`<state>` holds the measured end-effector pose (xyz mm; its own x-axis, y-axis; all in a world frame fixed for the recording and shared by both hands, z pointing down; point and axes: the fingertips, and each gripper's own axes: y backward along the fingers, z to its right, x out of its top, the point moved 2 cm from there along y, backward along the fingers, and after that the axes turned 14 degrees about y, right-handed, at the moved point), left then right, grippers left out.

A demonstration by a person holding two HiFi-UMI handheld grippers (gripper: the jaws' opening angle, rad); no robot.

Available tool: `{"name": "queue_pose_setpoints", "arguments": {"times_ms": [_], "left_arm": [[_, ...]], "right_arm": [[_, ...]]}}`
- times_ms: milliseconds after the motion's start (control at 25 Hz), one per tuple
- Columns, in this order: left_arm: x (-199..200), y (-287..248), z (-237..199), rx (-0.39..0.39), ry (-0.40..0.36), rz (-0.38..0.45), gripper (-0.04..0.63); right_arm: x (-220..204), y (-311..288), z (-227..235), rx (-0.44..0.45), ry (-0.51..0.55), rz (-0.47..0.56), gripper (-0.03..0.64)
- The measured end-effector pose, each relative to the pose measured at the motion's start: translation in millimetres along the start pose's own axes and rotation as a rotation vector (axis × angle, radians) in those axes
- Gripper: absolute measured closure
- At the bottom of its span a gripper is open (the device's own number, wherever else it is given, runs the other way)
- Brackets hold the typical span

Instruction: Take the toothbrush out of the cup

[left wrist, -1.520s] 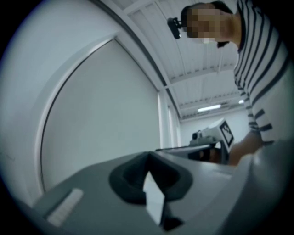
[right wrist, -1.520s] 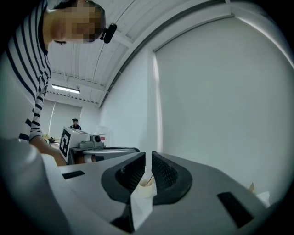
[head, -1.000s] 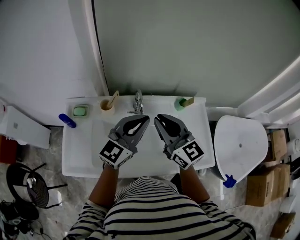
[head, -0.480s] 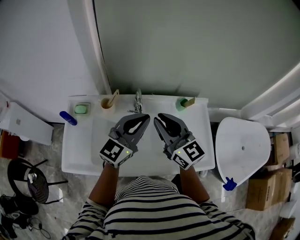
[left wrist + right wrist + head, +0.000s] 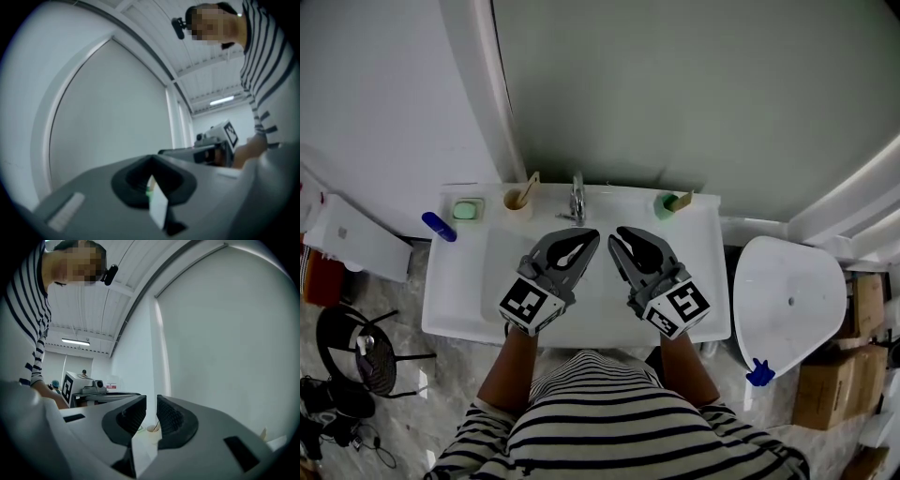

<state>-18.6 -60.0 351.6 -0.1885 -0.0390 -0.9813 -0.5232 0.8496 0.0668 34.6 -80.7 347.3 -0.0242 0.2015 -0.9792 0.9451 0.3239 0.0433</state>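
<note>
A white sink (image 5: 459,300) carries a faucet (image 5: 577,199) mid-way along its back rim. Left of the faucet stand a beige cup (image 5: 518,202), then a green soap dish (image 5: 468,210). Right of the faucet is a green cup (image 5: 667,205). A blue object (image 5: 438,227) lies farthest left, at the edge.

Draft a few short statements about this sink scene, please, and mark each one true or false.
1. A toothbrush stands in the beige cup left of the faucet. True.
2. The right gripper is clamped on the toothbrush. False: its jaws have just been opening and stand slightly apart, with nothing between them.
3. The left gripper has its jaws together. True.
4. The green cup sits at the back left corner of the sink. False: it sits at the back right; a green soap dish is at the back left.
5. Both grippers are apart from both cups. True.
</note>
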Motion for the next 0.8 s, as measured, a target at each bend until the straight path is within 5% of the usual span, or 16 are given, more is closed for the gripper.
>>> {"name": "queue_pose_setpoints", "arguments": {"times_ms": [800], "left_arm": [[8, 44, -57, -0.039, 0.016, -0.023, 0.589]], "right_arm": [[-3, -61, -28, -0.057, -0.023, -0.028, 0.563]]}}
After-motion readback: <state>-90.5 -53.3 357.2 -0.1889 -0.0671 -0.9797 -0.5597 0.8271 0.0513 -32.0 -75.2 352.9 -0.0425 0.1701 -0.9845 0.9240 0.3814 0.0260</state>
